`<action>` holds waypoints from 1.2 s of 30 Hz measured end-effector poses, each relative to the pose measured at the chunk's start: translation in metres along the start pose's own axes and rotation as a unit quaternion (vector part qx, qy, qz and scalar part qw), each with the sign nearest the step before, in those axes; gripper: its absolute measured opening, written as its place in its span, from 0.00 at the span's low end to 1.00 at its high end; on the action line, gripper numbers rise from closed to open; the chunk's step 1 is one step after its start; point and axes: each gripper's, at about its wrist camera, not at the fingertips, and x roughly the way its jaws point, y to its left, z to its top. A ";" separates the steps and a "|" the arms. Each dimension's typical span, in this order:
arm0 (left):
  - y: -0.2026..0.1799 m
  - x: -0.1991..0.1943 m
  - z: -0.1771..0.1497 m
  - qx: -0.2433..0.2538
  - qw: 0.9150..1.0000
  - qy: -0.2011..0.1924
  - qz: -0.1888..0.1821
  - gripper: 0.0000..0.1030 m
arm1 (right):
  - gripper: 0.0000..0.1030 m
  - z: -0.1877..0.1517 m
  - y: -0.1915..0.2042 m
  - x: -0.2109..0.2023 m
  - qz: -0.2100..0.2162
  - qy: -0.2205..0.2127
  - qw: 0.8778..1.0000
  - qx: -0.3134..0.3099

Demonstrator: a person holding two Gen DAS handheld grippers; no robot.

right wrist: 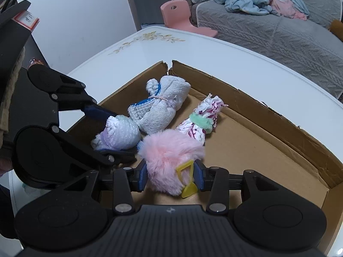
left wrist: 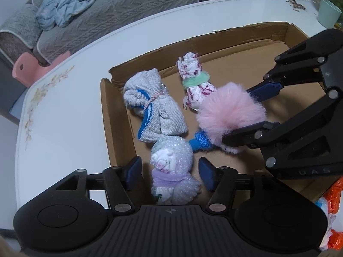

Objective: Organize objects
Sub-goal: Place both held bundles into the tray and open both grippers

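My right gripper [right wrist: 170,176] pinches the pink fluffy bundle [right wrist: 171,158] near the middle of the cardboard box [right wrist: 268,115]. My left gripper [left wrist: 170,174] has its fingers spread either side of the white-and-purple bundle [left wrist: 171,167], which lies lengthwise between them, just left of the pink one.

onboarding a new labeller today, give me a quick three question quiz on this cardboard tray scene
1. True or false: the right tool is shut on the fluffy pink pompom bundle.
2. Which bundle sits between the left tool's open fingers? A) grey knitted sock bundle with blue trim B) sparkly white bundle with lilac band C) floral white bundle with green band
3. Fill in: all four bundles lie in a shallow brown ____ tray.

Key: 1 true; 2 B; 3 cardboard
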 end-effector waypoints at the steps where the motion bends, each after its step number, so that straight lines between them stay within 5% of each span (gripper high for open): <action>1: -0.001 -0.001 0.000 0.003 1.000 -0.001 0.002 0.67 | 0.39 0.000 0.000 0.000 0.000 0.000 1.000 0.000; 13: -0.005 -0.008 -0.001 0.027 1.000 -0.005 0.002 0.82 | 0.41 0.000 0.003 -0.010 -0.003 0.005 1.000 -0.020; 36: -0.007 -0.019 -0.007 0.067 0.998 0.021 -0.007 0.90 | 0.51 -0.003 0.011 -0.007 0.007 0.021 0.998 -0.061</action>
